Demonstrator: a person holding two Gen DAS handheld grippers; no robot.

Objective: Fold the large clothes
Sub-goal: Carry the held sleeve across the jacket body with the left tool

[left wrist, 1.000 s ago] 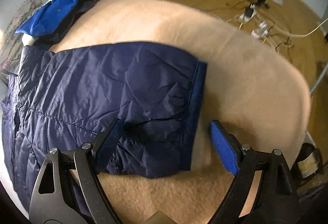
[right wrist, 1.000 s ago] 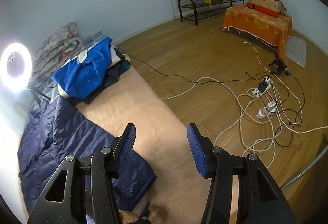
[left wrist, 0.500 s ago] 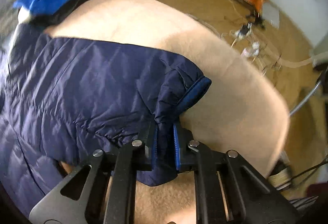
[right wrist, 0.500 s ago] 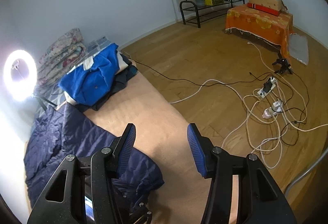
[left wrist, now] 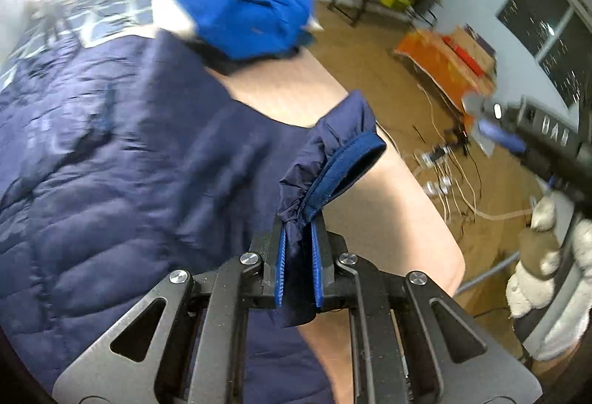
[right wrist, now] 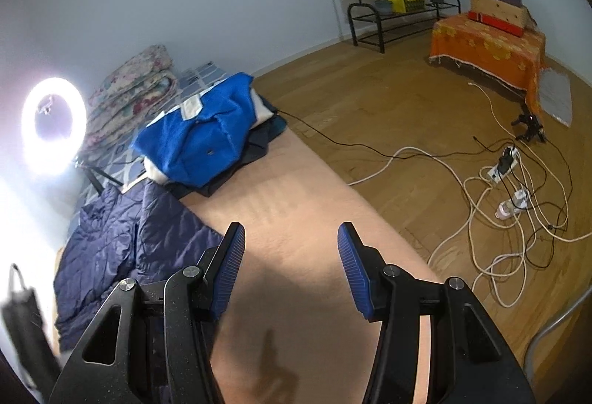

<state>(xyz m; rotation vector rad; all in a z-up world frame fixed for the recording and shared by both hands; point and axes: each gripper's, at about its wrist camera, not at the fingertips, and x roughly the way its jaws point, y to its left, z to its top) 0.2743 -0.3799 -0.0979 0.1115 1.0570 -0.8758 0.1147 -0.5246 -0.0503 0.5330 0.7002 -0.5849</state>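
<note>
My left gripper (left wrist: 299, 256) is clamped on the sleeve cuff (left wrist: 342, 163) of the navy puffer jacket (left wrist: 111, 163), and the bite is thin: only a bunched bit of nylon and the elastic edge sits between the pads. The rest of the jacket lies spread over the beige blanket (right wrist: 296, 219), its far side reaching toward the blue garment pile (right wrist: 203, 134). My right gripper (right wrist: 288, 267) hangs with its fingers wide apart and nothing in them, over bare blanket on the side of the jacket away from the ring light (right wrist: 53, 124).

The first risk, as I judge it, is slip. The shell fabric looks slick, and if I carry the sleeve across the jacket's body quickly, the cuff could slide out of the pads and the sleeve would flop back short of the fold line.

The second is drag. The sleeve is joined to a big, light body; pulling it low across the blanket rather than lifting it clear could tow the whole jacket toward the blanket's edge nearest the cables (right wrist: 518, 204), or wrinkle the panel I mean to fold over.

Third, my idle right gripper pins nothing, so nothing holds the jacket's shoulder steady.

The left wrist view is motion-blurred, so I can't say surely whether the cuff is folded double in the pads; if it is, it may release unevenly. The pile beside the jacket's far side could also snag a wide sweep.
</note>
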